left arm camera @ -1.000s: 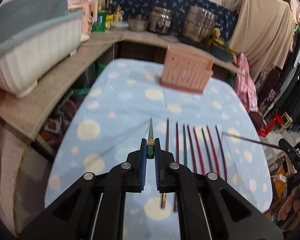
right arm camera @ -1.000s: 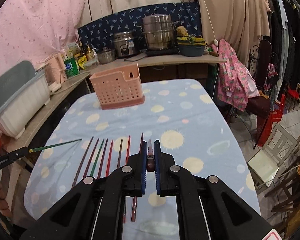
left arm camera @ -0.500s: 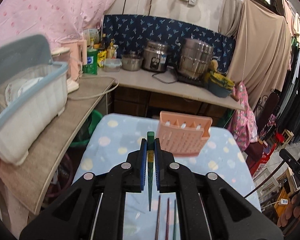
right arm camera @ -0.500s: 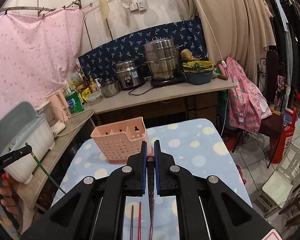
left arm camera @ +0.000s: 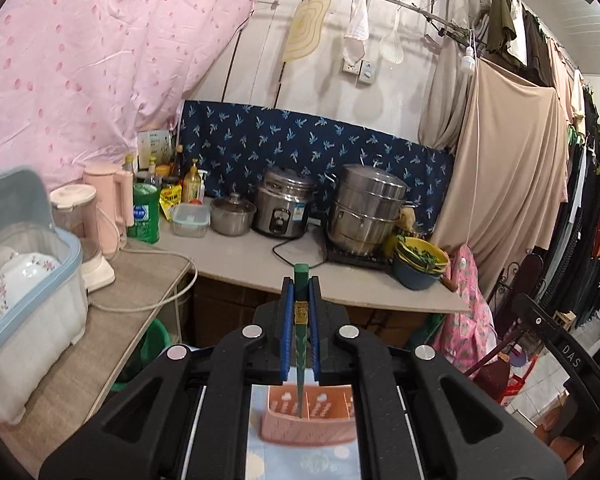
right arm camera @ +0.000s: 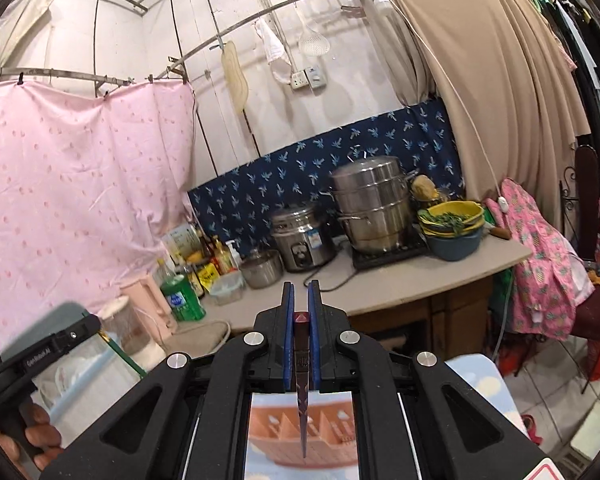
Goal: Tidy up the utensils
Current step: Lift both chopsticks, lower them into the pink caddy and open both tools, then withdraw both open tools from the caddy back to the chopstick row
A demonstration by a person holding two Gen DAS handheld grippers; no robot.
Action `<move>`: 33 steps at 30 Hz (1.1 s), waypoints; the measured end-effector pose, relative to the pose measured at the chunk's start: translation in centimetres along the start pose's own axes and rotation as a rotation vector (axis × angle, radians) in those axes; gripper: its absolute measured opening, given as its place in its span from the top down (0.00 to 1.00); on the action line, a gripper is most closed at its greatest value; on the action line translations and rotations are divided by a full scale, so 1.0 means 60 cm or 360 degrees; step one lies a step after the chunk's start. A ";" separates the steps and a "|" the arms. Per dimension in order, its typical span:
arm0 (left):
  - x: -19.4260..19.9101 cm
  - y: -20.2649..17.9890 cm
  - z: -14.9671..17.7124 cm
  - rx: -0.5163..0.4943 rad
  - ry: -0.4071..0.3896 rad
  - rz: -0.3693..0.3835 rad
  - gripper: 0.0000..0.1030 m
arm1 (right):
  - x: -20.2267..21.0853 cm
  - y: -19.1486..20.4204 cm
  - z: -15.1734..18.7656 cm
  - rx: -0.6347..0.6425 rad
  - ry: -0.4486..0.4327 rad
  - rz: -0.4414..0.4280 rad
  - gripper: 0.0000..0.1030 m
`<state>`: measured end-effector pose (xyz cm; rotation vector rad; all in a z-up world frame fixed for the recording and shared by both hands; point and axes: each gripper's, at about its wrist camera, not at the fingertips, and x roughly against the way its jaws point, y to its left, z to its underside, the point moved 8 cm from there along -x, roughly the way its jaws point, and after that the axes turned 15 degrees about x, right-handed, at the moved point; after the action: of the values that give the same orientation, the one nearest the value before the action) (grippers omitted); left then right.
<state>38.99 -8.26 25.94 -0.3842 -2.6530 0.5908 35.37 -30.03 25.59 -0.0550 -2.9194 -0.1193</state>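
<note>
Pink slotted holder under both grippers, one chopstick pinched upright in each.

Big to small: holder (left arm camera: pixel 308 420) sits on the dotted tablecloth (left arm camera: pixel 300 460) below both cameras; left gripper (left arm camera: pixel 301 320) clamps a green chopstick (left arm camera: pixel 300 356), tip down, over or just inside a left-side compartment, can't tell which. Right gripper (right arm camera: pixel 301 332) clamps a dark red chopstick (right arm camera: pixel 302 380), tip hanging above the holder's dividers (right arm camera: pixel 300 420). Risks, my read: tips are thin, a slight tilt lands one on a divider wall and it skates out onto the cloth; early release lets a stick bounce; both grippers close together could clash. Readable text: "DAS" on the right gripper's body in the left view, "GenRobot.AI" on the left gripper's body in the right view. Bottle and cooker labels too small.
</note>
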 end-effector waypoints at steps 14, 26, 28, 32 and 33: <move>-0.132 0.055 0.076 -0.0012 0.0199 -0.0123 0.93 | -0.147 0.000 0.134 -0.0014 0.0267 0.0004 0.93; -0.092 0.085 0.101 -0.0014 0.0190 -0.0205 0.53 | -0.066 -0.016 0.124 -0.0031 0.0172 0.0040 0.57; -0.071 0.088 0.109 -0.0030 0.0193 -0.0214 0.52 | -0.030 -0.013 0.126 -0.0012 0.0151 0.0040 0.52; -0.016 0.101 0.138 -0.0059 0.0213 -0.0254 0.46 | 0.037 -0.007 0.154 0.0016 0.0158 0.0040 0.40; -0.006 0.105 0.143 -0.0061 0.0220 -0.0262 0.45 | 0.051 -0.005 0.162 0.0022 0.0175 0.0040 0.39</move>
<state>36.74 -5.87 15.82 -0.2069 -2.5351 0.4462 30.26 -29.40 16.76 -0.0805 -2.8086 -0.0951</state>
